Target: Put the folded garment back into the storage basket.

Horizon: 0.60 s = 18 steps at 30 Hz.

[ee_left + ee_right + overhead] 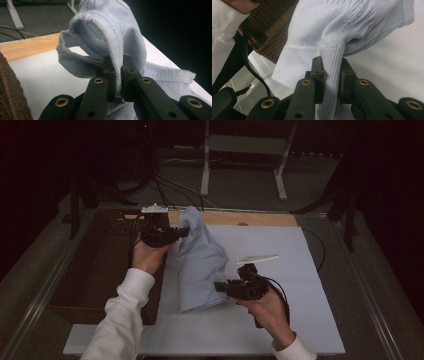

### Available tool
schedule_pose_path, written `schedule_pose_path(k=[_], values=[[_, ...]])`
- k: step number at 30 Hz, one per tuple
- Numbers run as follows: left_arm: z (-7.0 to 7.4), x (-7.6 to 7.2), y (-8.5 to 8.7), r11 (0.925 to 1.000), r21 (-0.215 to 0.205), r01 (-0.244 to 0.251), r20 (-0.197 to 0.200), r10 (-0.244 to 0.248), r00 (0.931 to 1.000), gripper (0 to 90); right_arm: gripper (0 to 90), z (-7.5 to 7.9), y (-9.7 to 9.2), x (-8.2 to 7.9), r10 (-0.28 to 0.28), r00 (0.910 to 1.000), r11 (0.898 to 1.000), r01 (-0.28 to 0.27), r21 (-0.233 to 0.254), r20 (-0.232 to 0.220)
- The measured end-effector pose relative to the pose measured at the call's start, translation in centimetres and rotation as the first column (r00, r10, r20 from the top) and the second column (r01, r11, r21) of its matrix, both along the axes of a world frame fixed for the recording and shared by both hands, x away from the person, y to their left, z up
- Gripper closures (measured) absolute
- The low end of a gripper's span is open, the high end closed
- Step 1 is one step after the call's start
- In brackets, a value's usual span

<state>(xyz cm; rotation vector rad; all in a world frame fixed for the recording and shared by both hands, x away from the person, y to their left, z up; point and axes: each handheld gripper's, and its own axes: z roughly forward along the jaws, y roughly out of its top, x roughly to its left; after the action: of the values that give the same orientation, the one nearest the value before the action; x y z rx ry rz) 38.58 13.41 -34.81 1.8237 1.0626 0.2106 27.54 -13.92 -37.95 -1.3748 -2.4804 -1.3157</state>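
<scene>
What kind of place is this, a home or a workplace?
Probably a recording lab: a white work board on a table, loose cables on the floor, a bare metal stand, dark curtains around.

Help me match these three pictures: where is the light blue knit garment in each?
High view: the light blue knit garment hangs mid-frame between both grippers.
Left gripper view: centre and top, ribbed edge pinched in the jaws.
Right gripper view: centre and upper right, clamped.
Shared landmark: white board.

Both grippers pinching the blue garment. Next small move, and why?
Probably draw the two grippers apart to stretch it flat. The left gripper clamps the ribbed collar end, the right gripper a ribbed hem edge, and the light blue garment hangs bunched between them over the white sheet.
</scene>
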Motion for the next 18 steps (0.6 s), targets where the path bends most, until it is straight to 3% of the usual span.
schedule_pose_path(k=[18], values=[[1.4, 0.5, 2.1, 0.9986, -0.027, -0.046, 0.008, 0.046, 0.9989, 84.7, 78.8, 1.7, 2.5, 2.0, 0.018, 0.9991, 1.000, -0.017, -0.025, 0.038]])
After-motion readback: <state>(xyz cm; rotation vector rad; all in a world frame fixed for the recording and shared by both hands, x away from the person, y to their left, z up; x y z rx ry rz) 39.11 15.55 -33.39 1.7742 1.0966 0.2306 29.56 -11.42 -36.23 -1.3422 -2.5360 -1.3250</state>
